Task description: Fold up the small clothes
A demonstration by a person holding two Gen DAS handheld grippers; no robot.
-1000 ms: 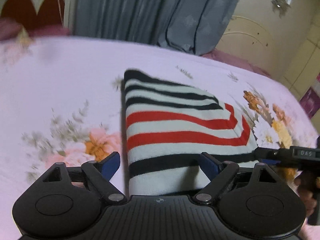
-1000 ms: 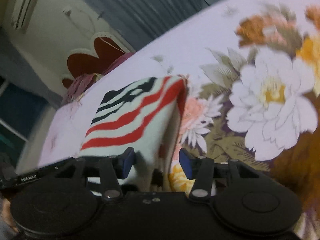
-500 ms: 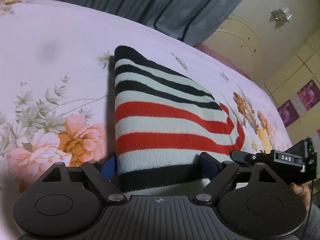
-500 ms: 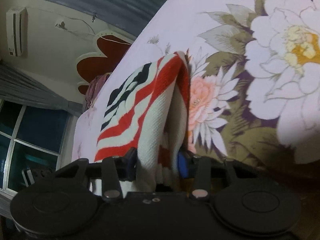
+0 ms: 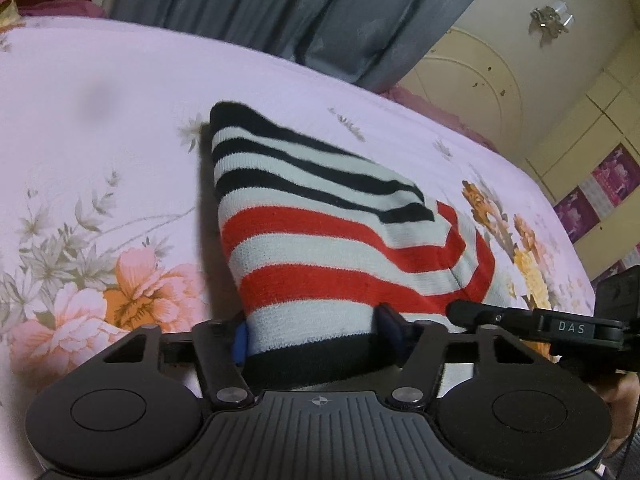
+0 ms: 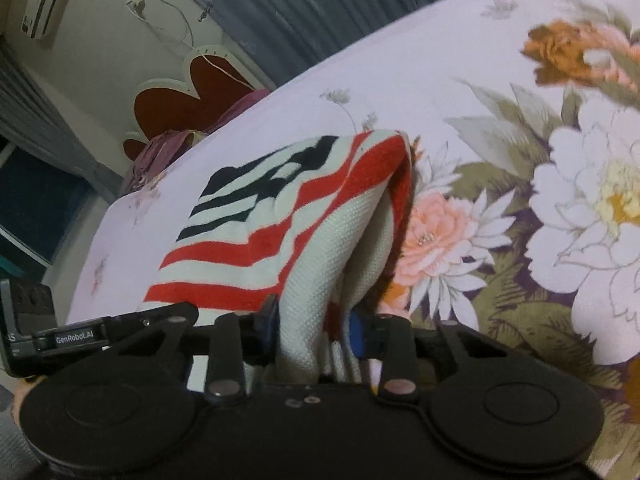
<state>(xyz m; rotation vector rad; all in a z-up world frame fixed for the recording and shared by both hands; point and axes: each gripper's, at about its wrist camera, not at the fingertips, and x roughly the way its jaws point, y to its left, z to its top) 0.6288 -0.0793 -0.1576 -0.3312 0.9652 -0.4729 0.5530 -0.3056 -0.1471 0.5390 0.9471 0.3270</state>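
Observation:
A knit garment (image 5: pixel 340 248) with black, white and red stripes lies on a pink floral bedsheet (image 5: pixel 100 140). Its near black hem sits between the pads of my left gripper (image 5: pixel 314 330), whose jaws are closing. The cloth there is flat and unbunched, with the pads at its sides. In the right wrist view the garment's (image 6: pixel 280 236) raised right edge hangs in folds. My right gripper (image 6: pixel 314 326) is closing, its pads pressing that bunched cloth. Each view shows one of the other gripper's fingers (image 5: pixel 500 316) (image 6: pixel 140 320) at the same near edge.
Grey curtains (image 5: pixel 300 12) hang behind the bed. A dark red headboard (image 6: pixel 188 96) with purple bedding stands at one end. Cream wardrobe doors (image 5: pixel 520 80) lie beyond the far side. Part of a hand (image 5: pixel 624 400) shows at the lower right.
Both pairs of jaws have narrowed around the garment's near edge. The left gripper dipped closer to the hem. The right gripper now has the folded edge bunched between its pads.

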